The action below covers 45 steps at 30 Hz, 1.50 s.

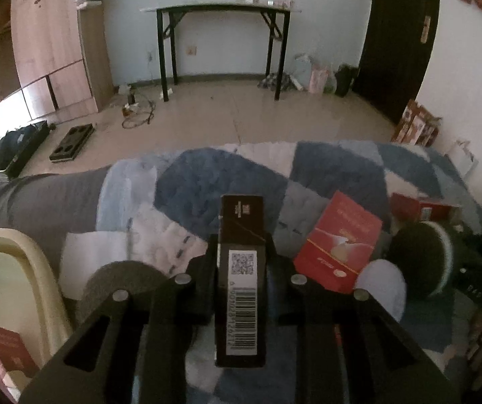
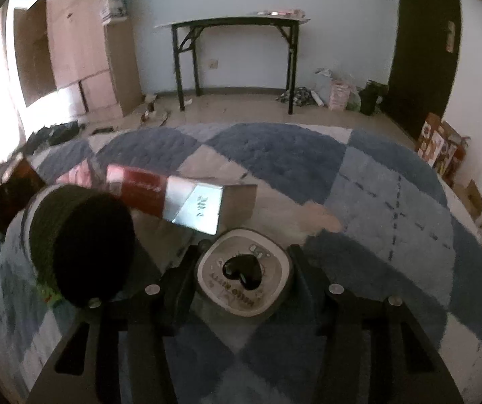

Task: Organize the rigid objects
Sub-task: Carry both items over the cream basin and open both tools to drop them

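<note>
Left wrist view: the left gripper (image 1: 241, 252) was clamped on a dark box (image 1: 240, 269), which stood lengthwise between its jaws with a white barcode label facing up. It hovered over a blue and white patchwork rug (image 1: 207, 181). At the lower left sat a cream bin (image 1: 35, 269); inside it lay a red book (image 1: 5, 353), leaning against the wall of the bin. To the right of the gripper a red box (image 1: 338, 242) lay tilted on the rug, and just beyond it a dark round tin (image 1: 422, 256) lay on its side. A further red box (image 1: 419, 207) lay behind the tin. In the background a black table (image 1: 224, 8) stood against the wall, with a wooden wardrobe (image 1: 56, 50) to its left.

Right wrist view: the right gripper (image 2: 244, 269) was closed around a round white case (image 2: 243, 274) with a black heart in the middle of its lid. The case was held just above the rug (image 2: 375, 202). Just ahead of it lay a long red and silver box (image 2: 173, 198), pointing toward the gripper. The dark tin (image 2: 79, 245) lay on its side to the left, close to that box. The table (image 2: 234, 22) stood at the far wall.
</note>
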Each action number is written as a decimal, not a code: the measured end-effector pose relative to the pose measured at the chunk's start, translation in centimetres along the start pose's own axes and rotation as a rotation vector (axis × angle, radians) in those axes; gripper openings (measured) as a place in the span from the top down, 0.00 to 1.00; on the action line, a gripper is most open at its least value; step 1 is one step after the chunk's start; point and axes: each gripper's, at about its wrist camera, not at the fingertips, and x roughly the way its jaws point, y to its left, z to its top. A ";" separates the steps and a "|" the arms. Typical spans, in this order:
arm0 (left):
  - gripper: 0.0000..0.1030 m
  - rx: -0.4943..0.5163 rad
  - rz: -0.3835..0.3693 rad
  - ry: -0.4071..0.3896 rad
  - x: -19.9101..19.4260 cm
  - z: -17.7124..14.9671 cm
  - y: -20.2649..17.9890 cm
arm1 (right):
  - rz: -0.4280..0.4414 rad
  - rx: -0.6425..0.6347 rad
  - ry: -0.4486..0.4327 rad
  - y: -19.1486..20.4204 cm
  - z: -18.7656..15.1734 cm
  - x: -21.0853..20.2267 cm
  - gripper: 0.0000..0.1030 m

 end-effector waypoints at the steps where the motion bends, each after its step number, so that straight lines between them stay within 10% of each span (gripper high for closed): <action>1: 0.77 -0.002 -0.003 -0.012 -0.9 -0.1 0.3 | 0.007 -0.010 0.009 0.0 -0.1 -0.3 0.50; 13: 0.77 -0.191 0.075 -0.262 -15.8 -1.4 13.7 | 0.166 -0.006 -0.105 0.2 1.0 -10.5 0.51; 25: 0.77 -0.538 0.208 -0.227 -15.7 -8.4 29.3 | 0.661 -0.471 -0.163 27.6 5.5 -12.8 0.50; 32: 0.77 -0.560 0.208 -0.164 -12.5 -8.6 30.4 | 0.646 -0.582 -0.041 37.6 6.3 -5.7 0.51; 45: 0.77 -0.536 0.310 -0.049 -10.2 -8.9 30.7 | 0.616 -0.699 0.034 43.5 5.1 -1.2 0.51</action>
